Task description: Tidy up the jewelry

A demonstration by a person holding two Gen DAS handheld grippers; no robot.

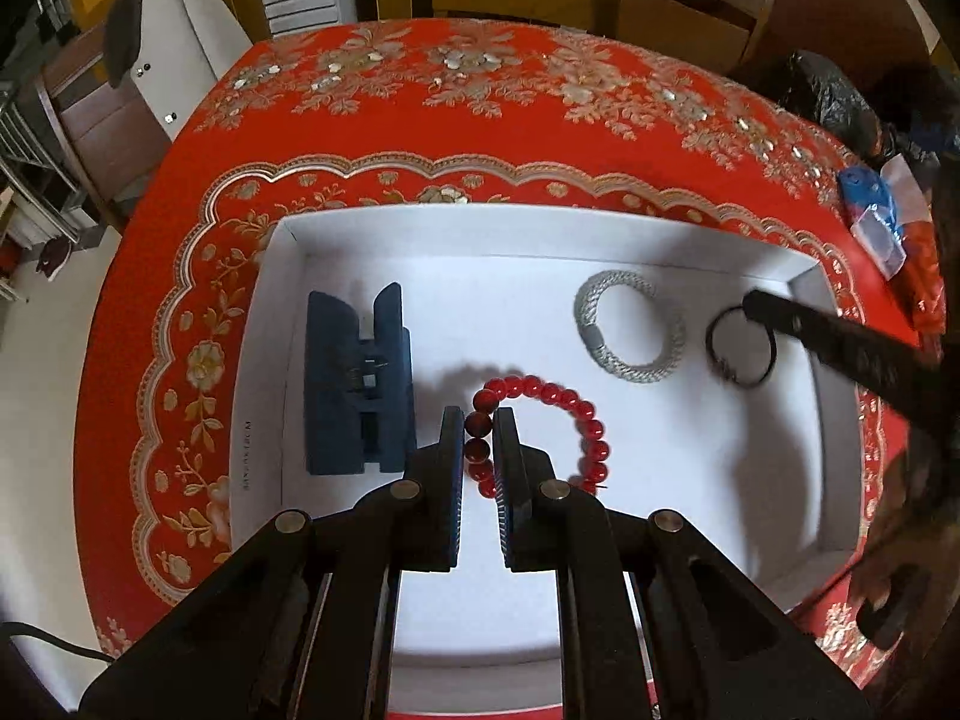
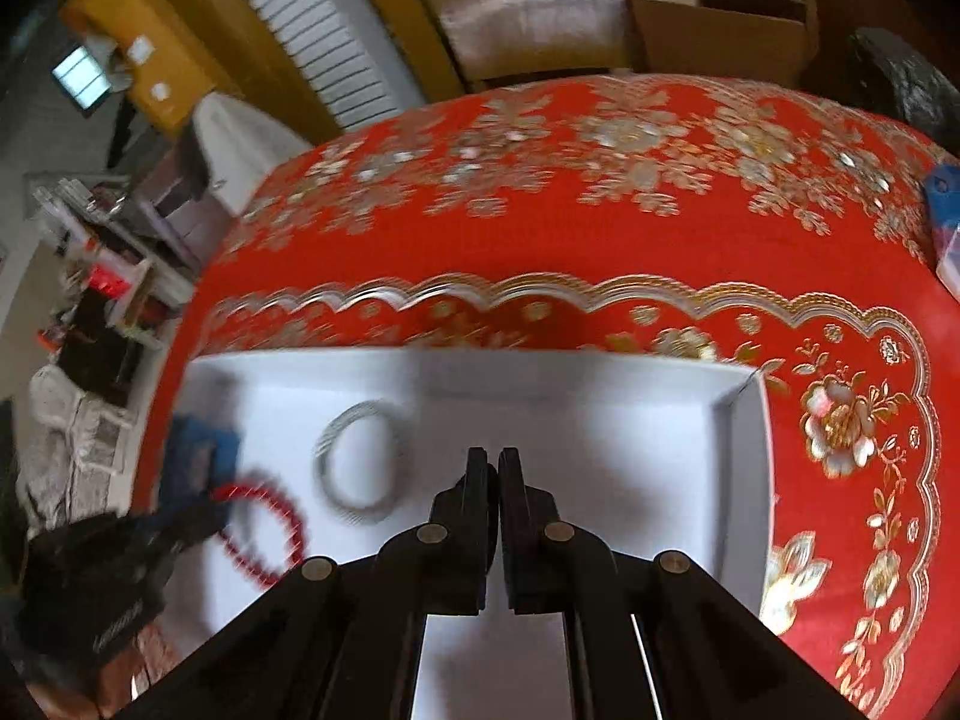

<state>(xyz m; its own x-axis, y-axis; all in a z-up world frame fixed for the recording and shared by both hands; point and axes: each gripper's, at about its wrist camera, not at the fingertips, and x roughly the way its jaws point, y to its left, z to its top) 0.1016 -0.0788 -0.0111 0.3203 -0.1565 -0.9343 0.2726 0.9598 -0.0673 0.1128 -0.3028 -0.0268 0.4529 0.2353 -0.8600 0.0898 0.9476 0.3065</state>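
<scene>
A white shallow tray (image 1: 312, 228) lies on the red table. My left gripper (image 1: 479, 420) is shut on a red bead bracelet (image 1: 585, 414), its jaws pinching the beads at the loop's left side. A grey braided bracelet (image 1: 630, 324) lies further back in the tray. My right gripper (image 1: 750, 300) reaches in from the right and is shut on a thin black ring bracelet (image 1: 741, 345). A dark blue jewelry stand (image 1: 357, 378) sits at the tray's left. In the blurred right wrist view my right gripper (image 2: 493, 462) is shut; the grey bracelet (image 2: 360, 456) and red bracelet (image 2: 264, 534) lie left.
The round table has a red and gold floral cloth (image 1: 456, 90). A blue and white packet (image 1: 873, 216) and a black bag (image 1: 840, 96) sit at its far right edge. Chairs (image 1: 690, 6) stand behind the table.
</scene>
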